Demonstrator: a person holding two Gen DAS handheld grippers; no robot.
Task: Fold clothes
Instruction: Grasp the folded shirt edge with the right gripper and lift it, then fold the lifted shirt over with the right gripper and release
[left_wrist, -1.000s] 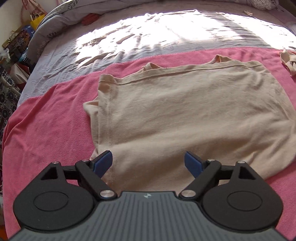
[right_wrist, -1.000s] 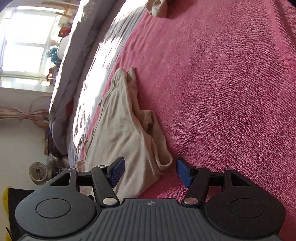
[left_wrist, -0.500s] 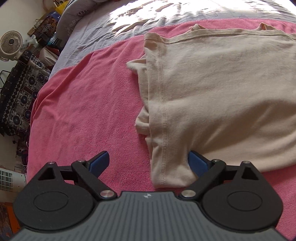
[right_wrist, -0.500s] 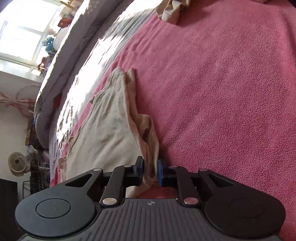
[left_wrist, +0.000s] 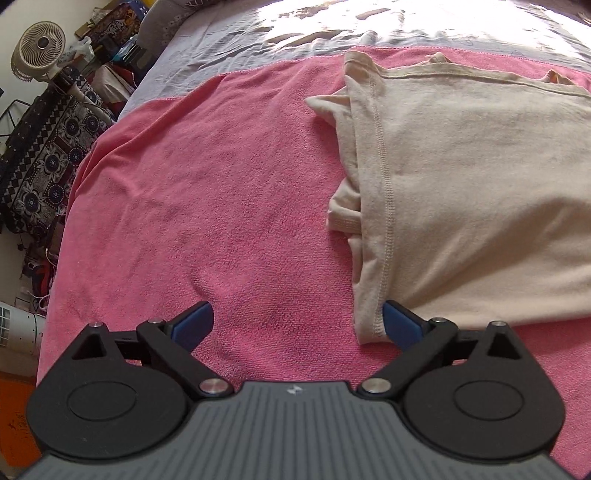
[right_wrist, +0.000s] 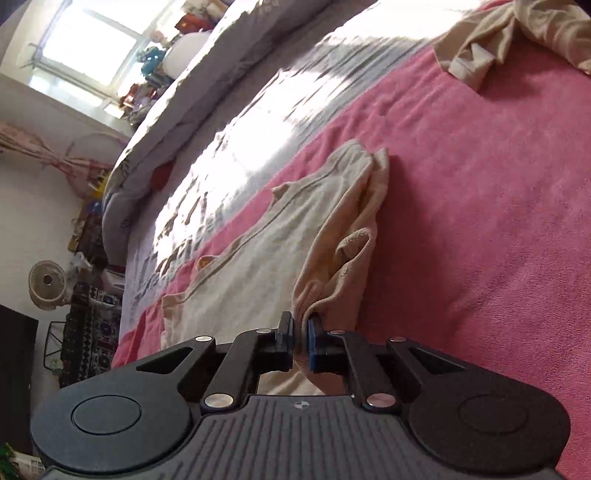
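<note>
Pink blanket (left_wrist: 207, 206) covers the bed over a grey sheet (left_wrist: 229, 55); a fan (left_wrist: 38, 48) and clutter stand beside it. Beige shirt (left_wrist: 472, 192) lies flat on the blanket. Left gripper (left_wrist: 297, 321) is spread at the shirt's corner; right gripper (right_wrist: 301, 338) pinches its edge

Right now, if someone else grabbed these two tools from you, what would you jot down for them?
Right hand-held gripper: shut on the near right corner of the beige cotton T-shirt.
Left hand-held gripper: open, its right finger beside the shirt's near left corner, nothing gripped.
The shirt lies flat on the pink terry towel; its left sleeve is already tucked under.
A second beige garment lies crumpled farther off.
Left to do: grip the left corner, then probably fold the hem toward the collar.
</note>
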